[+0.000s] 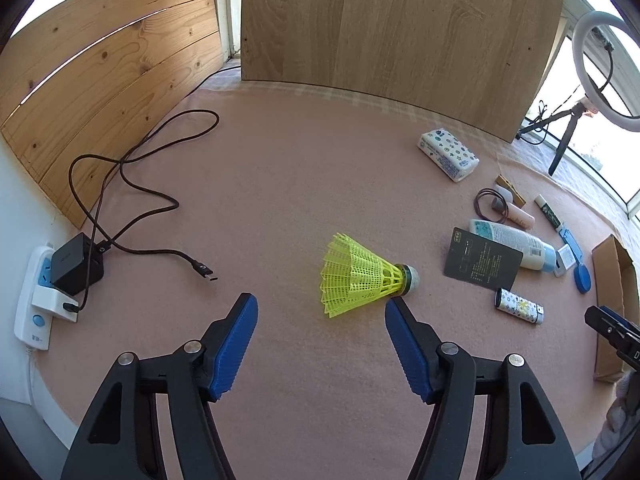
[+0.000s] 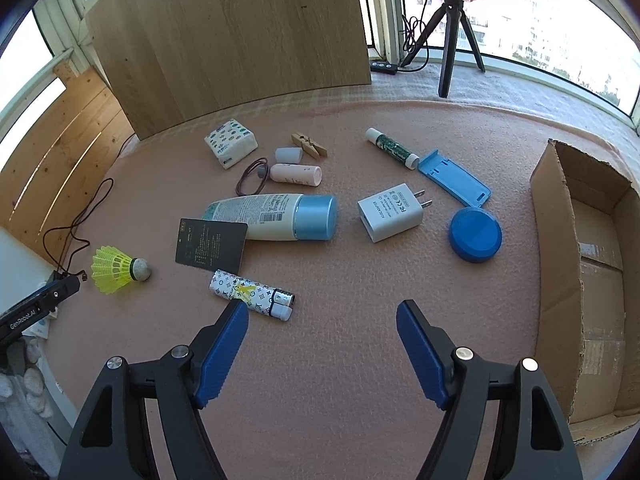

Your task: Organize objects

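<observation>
Pink cloth (image 2: 340, 360) under scattered shuttlecock (image 1: 364, 276), lotion bottle (image 2: 280, 216).

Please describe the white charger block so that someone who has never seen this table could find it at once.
Start at the cardboard box. Left of it lies a round blue lid, and beside that the white charger block. It alone has two metal prongs.

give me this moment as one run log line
left tongs: open, empty, near yellow plastic shuttlecock | right tongs: open, empty, by patterned lighter | brown cardboard box: empty

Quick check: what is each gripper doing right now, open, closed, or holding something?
Left gripper: open, holding nothing; the yellow shuttlecock lies just beyond its fingertips.
Right gripper: open, holding nothing; bare pink cloth between its fingers.
</observation>
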A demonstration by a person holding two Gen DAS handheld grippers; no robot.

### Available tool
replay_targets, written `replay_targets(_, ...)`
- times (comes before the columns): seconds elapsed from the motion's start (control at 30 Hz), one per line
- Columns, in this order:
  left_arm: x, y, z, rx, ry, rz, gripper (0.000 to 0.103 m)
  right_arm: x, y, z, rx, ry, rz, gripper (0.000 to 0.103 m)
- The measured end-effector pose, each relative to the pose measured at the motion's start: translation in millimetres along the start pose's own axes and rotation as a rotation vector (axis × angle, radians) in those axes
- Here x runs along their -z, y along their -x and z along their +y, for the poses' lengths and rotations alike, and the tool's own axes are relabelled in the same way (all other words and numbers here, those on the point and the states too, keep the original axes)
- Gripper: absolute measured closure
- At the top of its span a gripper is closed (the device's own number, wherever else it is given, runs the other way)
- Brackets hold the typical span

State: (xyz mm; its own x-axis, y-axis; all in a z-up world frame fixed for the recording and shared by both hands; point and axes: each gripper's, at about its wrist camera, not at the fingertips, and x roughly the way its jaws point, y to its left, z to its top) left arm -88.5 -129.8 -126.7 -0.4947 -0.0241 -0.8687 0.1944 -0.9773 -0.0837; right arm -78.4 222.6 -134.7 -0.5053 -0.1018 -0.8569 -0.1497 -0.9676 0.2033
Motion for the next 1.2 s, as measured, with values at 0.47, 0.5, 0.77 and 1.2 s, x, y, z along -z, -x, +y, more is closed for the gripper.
replay_targets(0.47,-2,-30,-6,0.103,-0.070,0.051,0.052,-19,-24,74,-0.088,0.044,0.009,0.031)
replay_targets(0.5,-2,-32,-6,0.103,-0.074,0.055,0.053,-20,-26,80,-0.097,0.050,0.012,0.032)
replay_targets(0.77,-2,-39,-6,0.172,-0.104,0.069,0.067,-28,-56,124,-0.202,0.034,0.094,0.049)
replay_targets(1.2,0,-46,-5,0.246,-0.120,0.080,0.092,-30,-106,165,-0.303,-0.005,0.233,0.067)
